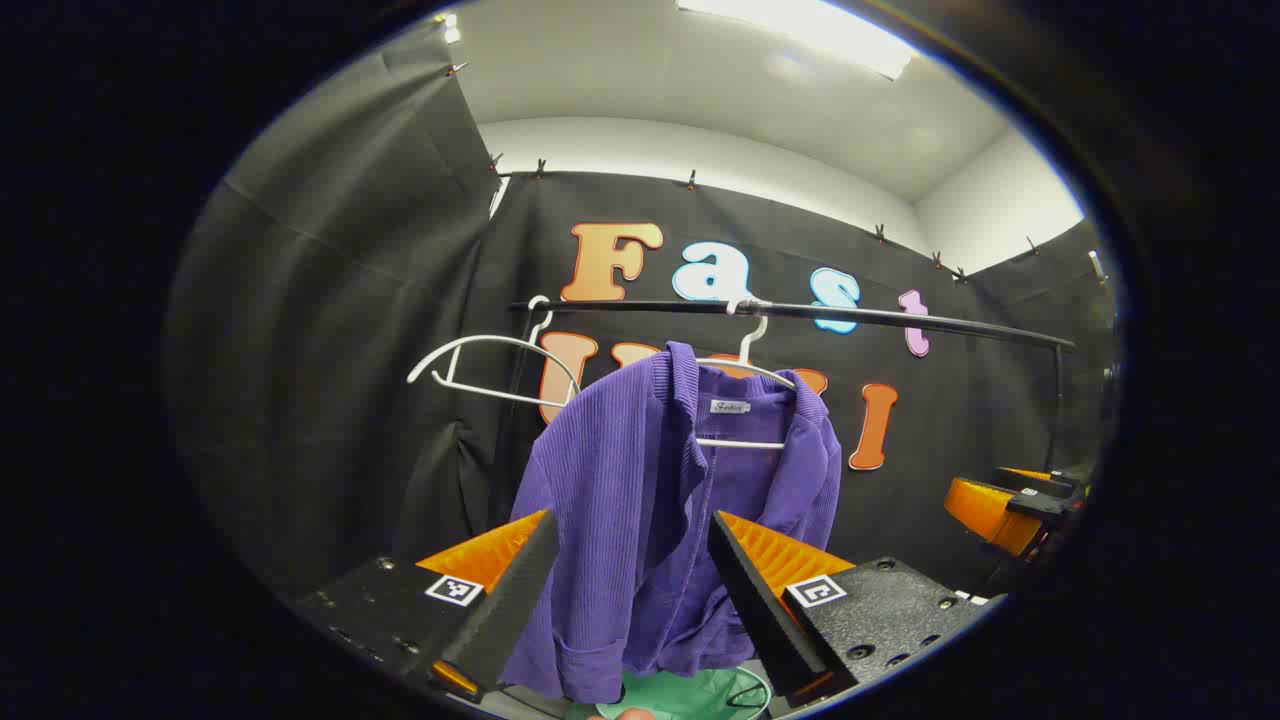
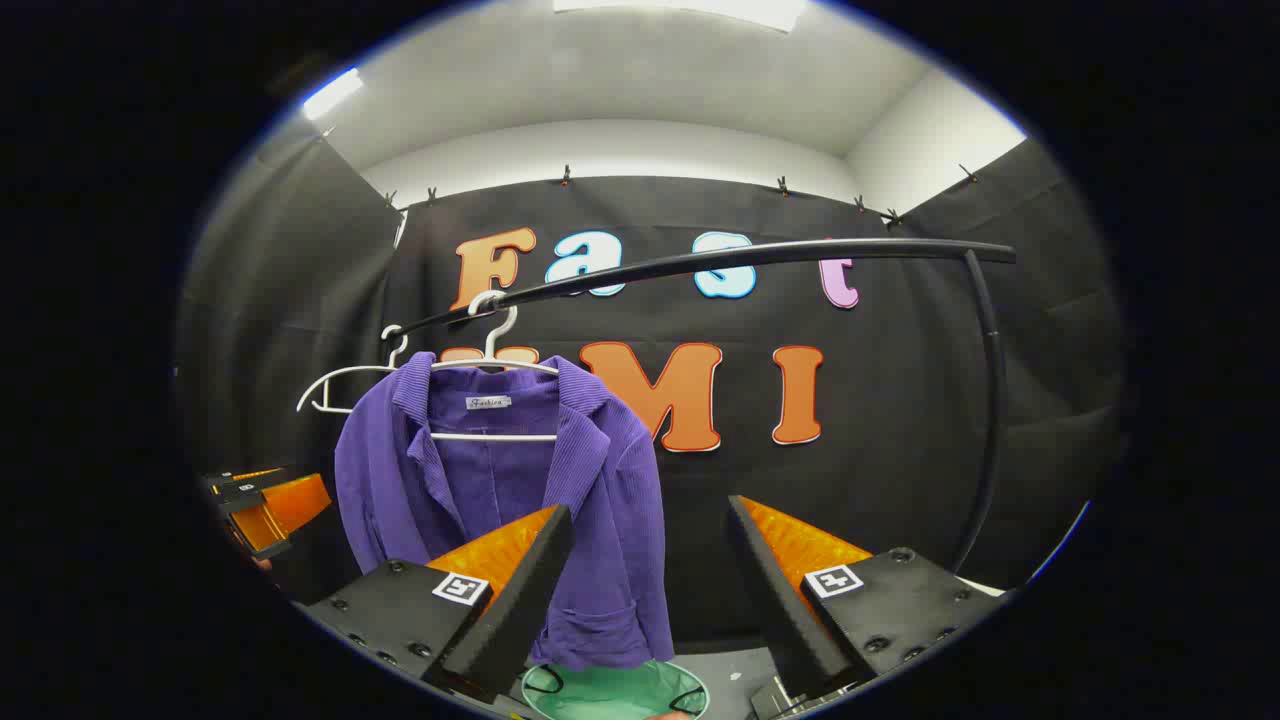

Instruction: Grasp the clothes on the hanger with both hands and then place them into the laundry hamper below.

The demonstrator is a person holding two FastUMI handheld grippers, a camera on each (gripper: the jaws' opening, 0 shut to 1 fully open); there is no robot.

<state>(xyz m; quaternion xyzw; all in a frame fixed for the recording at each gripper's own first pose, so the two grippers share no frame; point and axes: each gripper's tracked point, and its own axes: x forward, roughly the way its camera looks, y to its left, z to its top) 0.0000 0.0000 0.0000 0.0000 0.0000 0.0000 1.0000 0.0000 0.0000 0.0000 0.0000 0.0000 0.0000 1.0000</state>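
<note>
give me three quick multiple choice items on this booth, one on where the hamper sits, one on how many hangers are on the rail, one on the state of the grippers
1. Where is the green hamper?
A. below the purple jacket
B. on the rail
C. beside the wall

2. How many white hangers?
A. one
B. two
C. four

3. The left gripper and right gripper are:
A. both open
B. both shut on the jacket
C. one shut

Key: A, its rim shows under the hem; B, a bare hanger and the jacket's hanger; A, fingers apart, gripping nothing.

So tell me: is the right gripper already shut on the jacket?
No, the right gripper is open, its fingers apart, with the jacket hanging beyond them on its hanger.
</note>
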